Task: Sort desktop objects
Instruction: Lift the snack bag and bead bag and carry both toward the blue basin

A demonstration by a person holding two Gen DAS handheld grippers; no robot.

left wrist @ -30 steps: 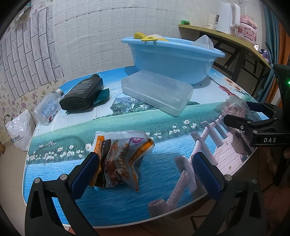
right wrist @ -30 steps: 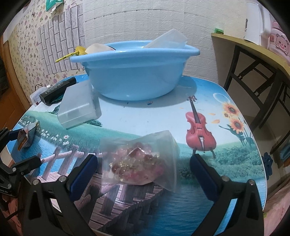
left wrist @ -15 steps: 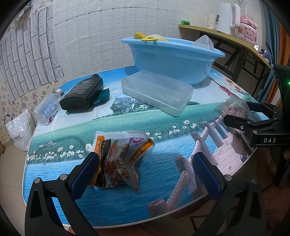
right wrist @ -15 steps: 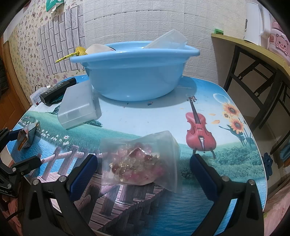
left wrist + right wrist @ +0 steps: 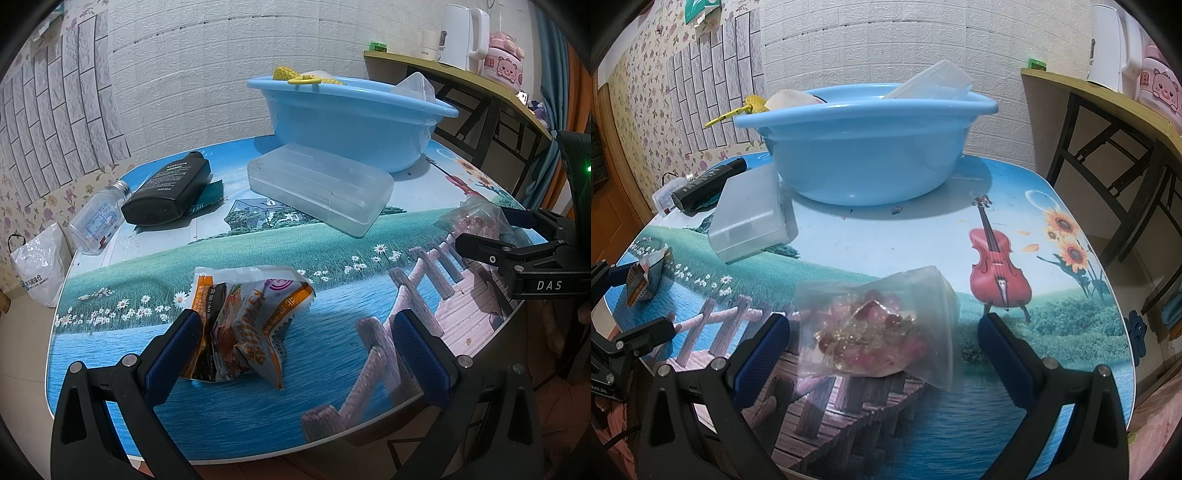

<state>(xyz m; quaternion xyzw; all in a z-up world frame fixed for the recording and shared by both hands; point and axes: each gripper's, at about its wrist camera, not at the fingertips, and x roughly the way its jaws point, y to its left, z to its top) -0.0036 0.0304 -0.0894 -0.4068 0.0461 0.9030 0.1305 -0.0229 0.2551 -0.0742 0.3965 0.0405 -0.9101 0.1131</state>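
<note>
The snack packet (image 5: 245, 326), a crinkled orange-and-white foil wrapper with a torn top, lies on the table between the spread fingers of the left gripper (image 5: 295, 347). That gripper is wide open; its left blue pad (image 5: 173, 350) sits right against the packet's edge, though actual contact cannot be told, and the right pad stands well clear.

The right gripper (image 5: 882, 350) is equally wide open, its blue pads on either side of a clear plastic bag of beads (image 5: 875, 328). The bag is thin and glossy, holding pink, red and pale round beads; neither pad touches it. It lies flat on the table (image 5: 886, 236), whose smooth top is printed with a meadow, a wooden footbridge, a violin and sunflowers.

Ahead of both grippers lies a frosted, translucent rectangular plastic box (image 5: 319, 192) with rounded corners. Just beyond it stands a round, smooth blue plastic basin (image 5: 864, 147); a second clear box and some yellow items poke above its rim. Forward and left of the left gripper rest a flat black bottle (image 5: 168, 188) with white lettering and, beside it, a small clear bottle (image 5: 98, 221) lying on its side at the table's edge. A white plastic bag (image 5: 38, 269) sits on the floor below.
</note>
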